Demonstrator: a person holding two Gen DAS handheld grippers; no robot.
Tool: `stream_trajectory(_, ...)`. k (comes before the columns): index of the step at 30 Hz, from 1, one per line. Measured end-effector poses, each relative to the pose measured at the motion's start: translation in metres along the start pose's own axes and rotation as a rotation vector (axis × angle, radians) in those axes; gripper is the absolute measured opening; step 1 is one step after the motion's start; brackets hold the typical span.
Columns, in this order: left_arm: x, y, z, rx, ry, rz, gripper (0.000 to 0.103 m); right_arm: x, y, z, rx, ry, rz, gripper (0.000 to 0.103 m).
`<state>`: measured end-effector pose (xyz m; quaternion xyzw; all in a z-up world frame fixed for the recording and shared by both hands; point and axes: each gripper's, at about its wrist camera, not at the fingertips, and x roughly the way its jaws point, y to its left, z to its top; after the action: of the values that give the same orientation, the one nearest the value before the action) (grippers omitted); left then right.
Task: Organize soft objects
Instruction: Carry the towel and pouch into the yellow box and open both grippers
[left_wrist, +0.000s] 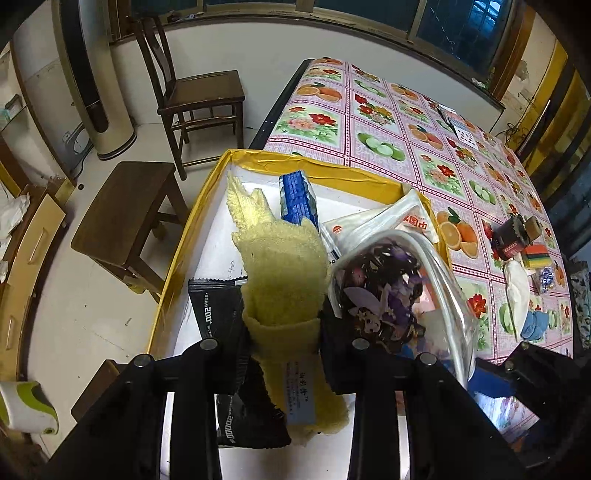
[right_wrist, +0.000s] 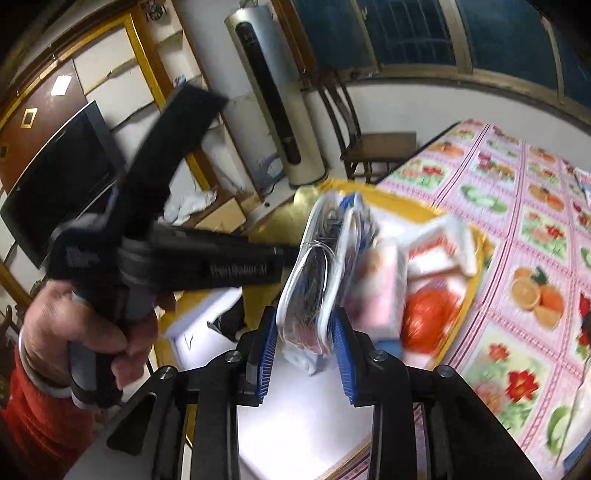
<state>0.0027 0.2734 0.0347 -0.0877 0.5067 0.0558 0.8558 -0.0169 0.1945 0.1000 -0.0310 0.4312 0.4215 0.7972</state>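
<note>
My left gripper (left_wrist: 284, 326) is shut on a yellow knitted cloth (left_wrist: 284, 266) that hangs over the yellow-rimmed box (left_wrist: 325, 166) with a white floor. A clear pouch (left_wrist: 384, 291) with a purple pattern and white piping sits just to its right. In the right wrist view the same clear pouch (right_wrist: 314, 280) stands upright, with my right gripper (right_wrist: 304, 326) shut on its lower end between blue pads (right_wrist: 267, 354). In the box lie a blue pack (left_wrist: 297, 199), a black packet (left_wrist: 214, 310) and a white sachet (left_wrist: 384, 221). The right wrist view is blurred.
The box rests on a table with a fruit-and-flower cloth (left_wrist: 406, 122). At its far right lie a black object (left_wrist: 511, 236), a sponge (left_wrist: 537, 256), a white cloth (left_wrist: 517, 291) and a blue cloth (left_wrist: 533, 325). A chair (left_wrist: 199, 96) and a stool (left_wrist: 129, 218) stand left. A hand (right_wrist: 85, 332) holds the left gripper's handle.
</note>
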Motion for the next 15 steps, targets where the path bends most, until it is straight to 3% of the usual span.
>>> stream_trajectory(4, 0.001, 0.004, -0.006, -0.013, -0.001, 0.009, 0.030, 0.006, 0.000, -0.009, 0.003, 0.026, 0.012, 0.033)
stream_trajectory(6, 0.001, 0.003, -0.009, -0.004, -0.012, 0.032, 0.033, 0.005, -0.002, -0.011, 0.008, 0.027, 0.017, 0.039)
stream_trajectory(9, -0.001, 0.000, -0.012, 0.010, -0.035, 0.068, 0.043, 0.000, -0.006, -0.013, 0.016, 0.025, 0.022, 0.048)
stream_trajectory(13, -0.011, 0.000, -0.015, 0.001, -0.087, 0.076, 0.061, -0.008, -0.012, -0.017, 0.031, 0.015, 0.012, 0.050)
stream_trajectory(15, -0.017, -0.001, -0.016, -0.004, -0.119, 0.095, 0.065, -0.015, -0.014, -0.020, 0.044, 0.005, 0.002, 0.051)
